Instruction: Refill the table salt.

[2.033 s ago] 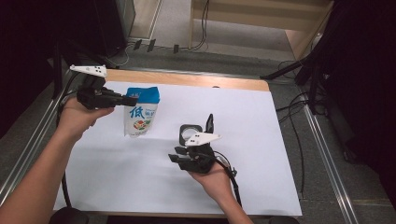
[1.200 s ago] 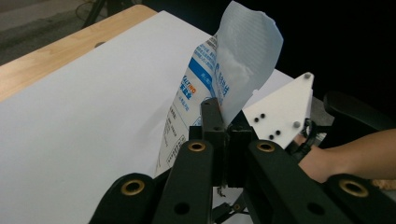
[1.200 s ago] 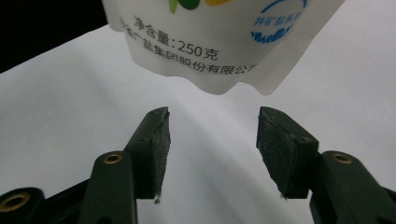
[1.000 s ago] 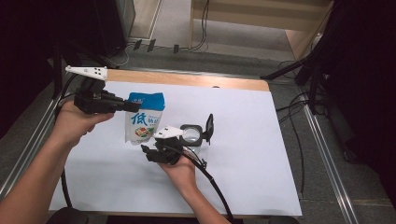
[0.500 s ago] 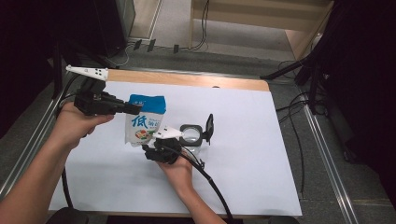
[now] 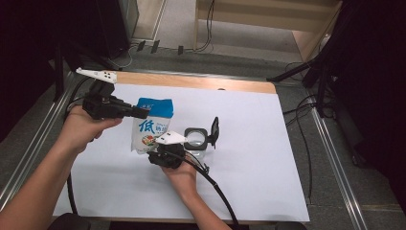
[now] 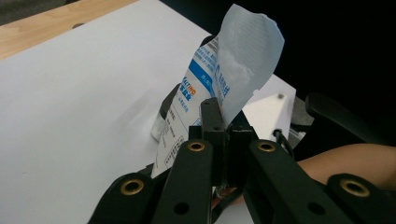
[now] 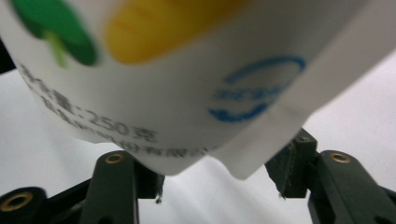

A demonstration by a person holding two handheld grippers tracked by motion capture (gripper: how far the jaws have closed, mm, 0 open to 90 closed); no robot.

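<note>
A blue-and-white pouch [image 6: 151, 128] with printed characters stands upright on the white table sheet [image 6: 268, 158]. My left gripper [image 6: 142, 113] is shut on the pouch's upper left edge; in the left gripper view the jaws [image 7: 219, 122] pinch the pouch's [image 7: 233, 65] folded top. My right gripper [image 6: 154, 154] sits low at the pouch's bottom edge. In the right gripper view it [image 8: 217, 186] is open, and the pouch's bottom [image 8: 187, 93] hangs between the two spread jaws, close to the lens and blurred.
A small clear container [image 6: 195, 140] with a raised black flip lid [image 6: 214, 130] stands just right of the pouch, close to my right hand. The wooden table edge [image 6: 201, 82] runs along the back, metal rails flank both sides, and cables lie on the floor.
My right gripper has swung left from in front of the container to the pouch's bottom. The left gripper keeps its hold and has shifted the pouch slightly right.
</note>
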